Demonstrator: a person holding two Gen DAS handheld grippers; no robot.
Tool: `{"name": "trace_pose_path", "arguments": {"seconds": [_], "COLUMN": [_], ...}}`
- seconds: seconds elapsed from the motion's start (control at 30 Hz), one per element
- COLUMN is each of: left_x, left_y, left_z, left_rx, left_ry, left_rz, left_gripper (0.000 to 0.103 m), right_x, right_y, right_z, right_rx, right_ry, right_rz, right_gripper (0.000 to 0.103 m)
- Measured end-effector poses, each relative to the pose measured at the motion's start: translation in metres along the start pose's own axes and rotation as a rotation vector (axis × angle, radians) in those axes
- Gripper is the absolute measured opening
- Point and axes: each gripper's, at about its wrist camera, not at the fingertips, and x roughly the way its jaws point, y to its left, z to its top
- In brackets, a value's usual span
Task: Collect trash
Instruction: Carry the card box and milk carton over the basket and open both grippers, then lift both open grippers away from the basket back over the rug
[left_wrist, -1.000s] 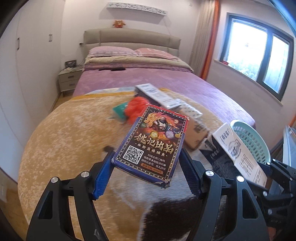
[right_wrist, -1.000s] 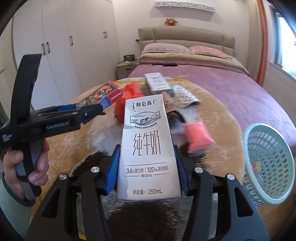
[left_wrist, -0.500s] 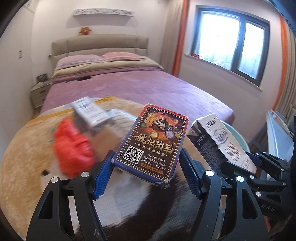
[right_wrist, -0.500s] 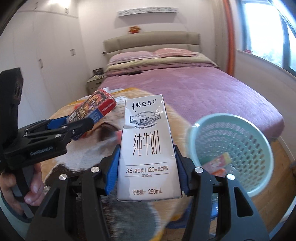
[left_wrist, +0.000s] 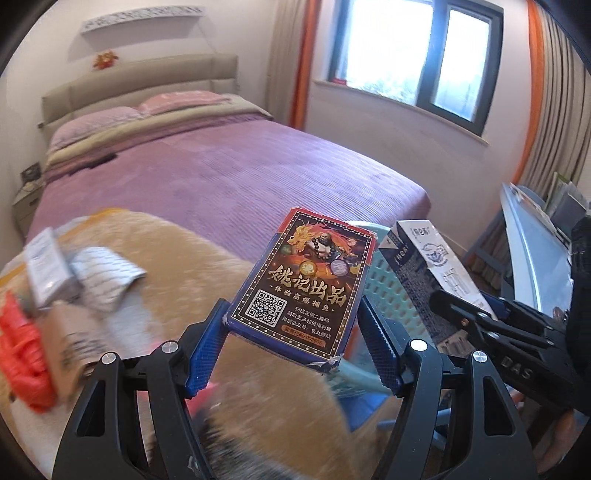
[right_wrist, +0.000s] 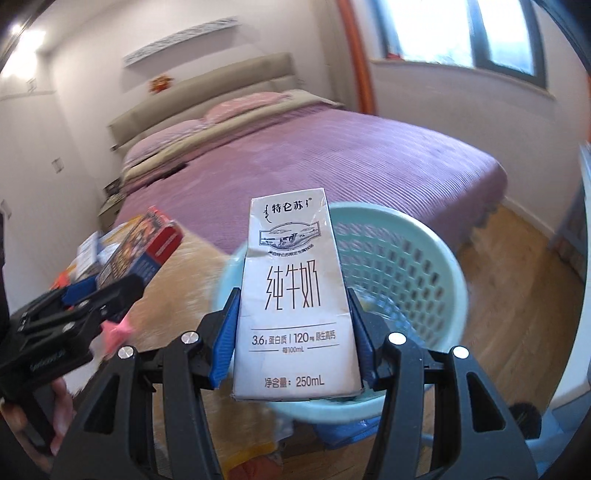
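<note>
teal basket (right_wrist: 436, 258) now sits right behind the gripped milk carton (right_wrist: 293, 295).

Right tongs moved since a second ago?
Yes. The right tongs, shut on the milk carton, swung rightward: the basket went from frame edge to directly behind the carton.

Purple bed (left_wrist: 229, 173): tan blanket (left_wrist: 177, 254) spread, red bag (left_wrist: 18, 354), boxes, packets on it.
</note>
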Motion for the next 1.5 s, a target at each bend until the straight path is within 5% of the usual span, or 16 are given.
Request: {"name": "trace_pose_path", "arguments": {"seconds": [0.2,0.53,0.9,1.33,1.5], "left_x": [0.049,0.079,0.008,-0.097,-0.132], "left_y": [-0.017,-0.027,-0.017,0.043,0.092], "left_z": [0.005,0.004,-0.006,-0.033,-0.044], "left_rx": [0.007,0.034,-0.028,-0.125,-0.197], "left_ry": [0.085,0.090,-0.019,-0.169,-0.182], "left_rz": [-0.034,0.019,-0.053,0.063,0.201], "left_gripper": [0.068,0.075,0.077,0.077,0.078], "right_x": [0.034,0.061,0.024,-0.029,-0.028], "right_y": [-0.035,-0.033,-0.013,0.115,0.162], "right_z": [-0.001,0.000,-0.006,-0.019,-0.035], "right_rx": [0.092,0.096,0.072,-0.219,-0.330], "right_ry": [0.067,0.114,0.069,-0.005,0.005], "right_rz": [-0.049,-0.075,0.004,0.145,0.192], "right_gripper": [0.051,0.052,0.055,0.055,0.055]}}
